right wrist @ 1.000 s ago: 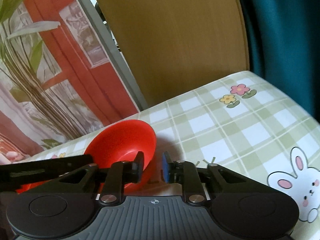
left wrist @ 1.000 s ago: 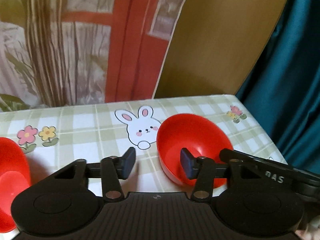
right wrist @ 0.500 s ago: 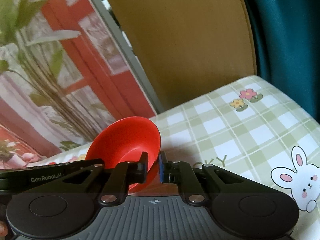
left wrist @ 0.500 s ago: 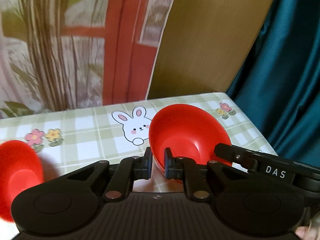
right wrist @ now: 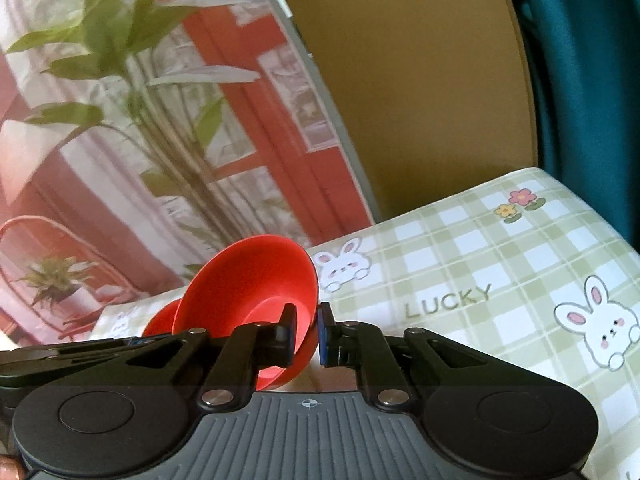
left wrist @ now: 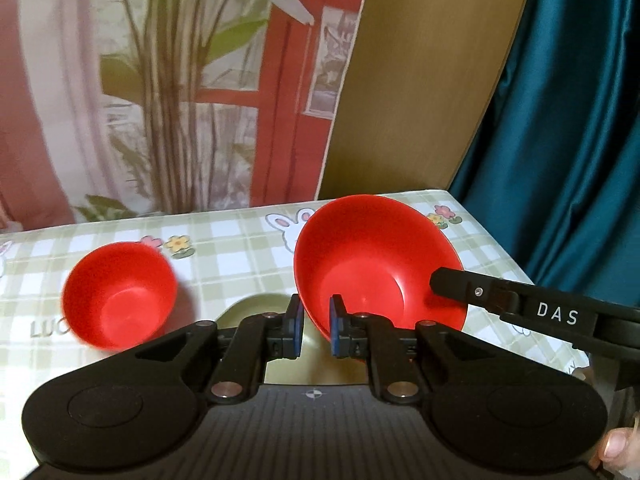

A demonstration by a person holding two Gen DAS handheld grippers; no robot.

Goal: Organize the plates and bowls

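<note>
A large red bowl (left wrist: pixel 372 256) is held off the table by both grippers. My left gripper (left wrist: pixel 314 330) is shut on its near left rim. My right gripper (right wrist: pixel 306 336) is shut on the opposite rim of the same bowl (right wrist: pixel 248 284), and its finger shows in the left wrist view (left wrist: pixel 460 286). A smaller red bowl (left wrist: pixel 120 292) stands on the checked tablecloth to the left; its edge peeks out behind the big bowl in the right wrist view (right wrist: pixel 160 322). A pale green plate (left wrist: pixel 264 312) lies on the table under my left gripper, mostly hidden.
The table (right wrist: pixel 500 264) has a green checked cloth with rabbits and flowers. A wooden panel (left wrist: pixel 420 80) and a printed backdrop (left wrist: pixel 160 100) stand behind it. A teal curtain (left wrist: pixel 568 140) hangs past the table's right edge.
My left gripper closed on the large bowl's rim. Both grippers have lifted the bowl off the table and carried it back and left; the small bowl and plate came into view.
</note>
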